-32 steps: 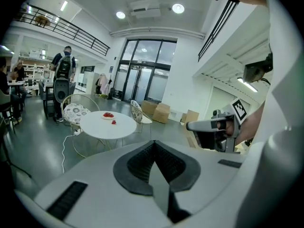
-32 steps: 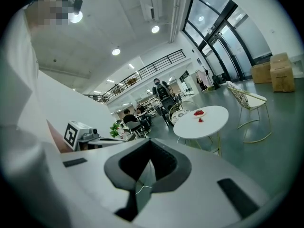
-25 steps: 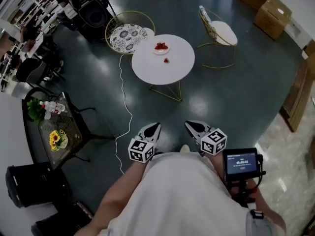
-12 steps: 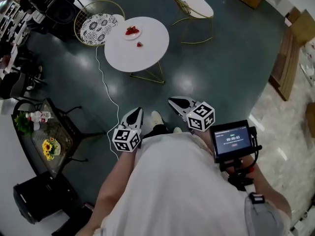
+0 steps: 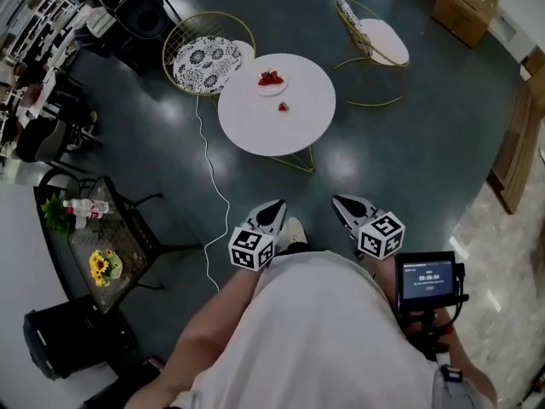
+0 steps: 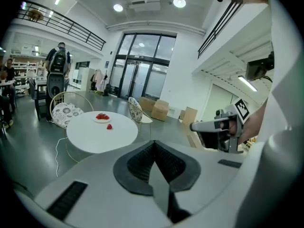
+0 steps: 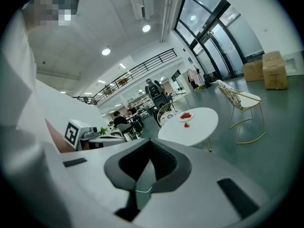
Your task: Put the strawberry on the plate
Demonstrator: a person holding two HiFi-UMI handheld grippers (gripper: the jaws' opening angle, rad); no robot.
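A round white table (image 5: 281, 130) stands on the dark floor well ahead of me. On its far side sits a small white plate (image 5: 271, 81) holding red strawberries. One loose strawberry (image 5: 282, 106) lies on the tabletop just in front of the plate. My left gripper (image 5: 277, 205) and right gripper (image 5: 341, 201) are held close to my body, both shut and empty, far short of the table. The left gripper view shows the plate (image 6: 101, 118), the strawberry (image 6: 109, 126) and the right gripper (image 6: 216, 127). The right gripper view shows the plate (image 7: 185, 116) and strawberry (image 7: 186, 124).
A wire chair with a patterned cushion (image 5: 207, 60) stands left of the table, another chair (image 5: 375, 39) at its right. A white cable (image 5: 213, 177) runs across the floor. A dark side table with flowers (image 5: 102, 245) is at left. Cardboard boxes (image 5: 467, 7) lie far right.
The head view swung left and came back. Both grippers stayed shut and were carried a little toward the table. A shoe now shows between them.
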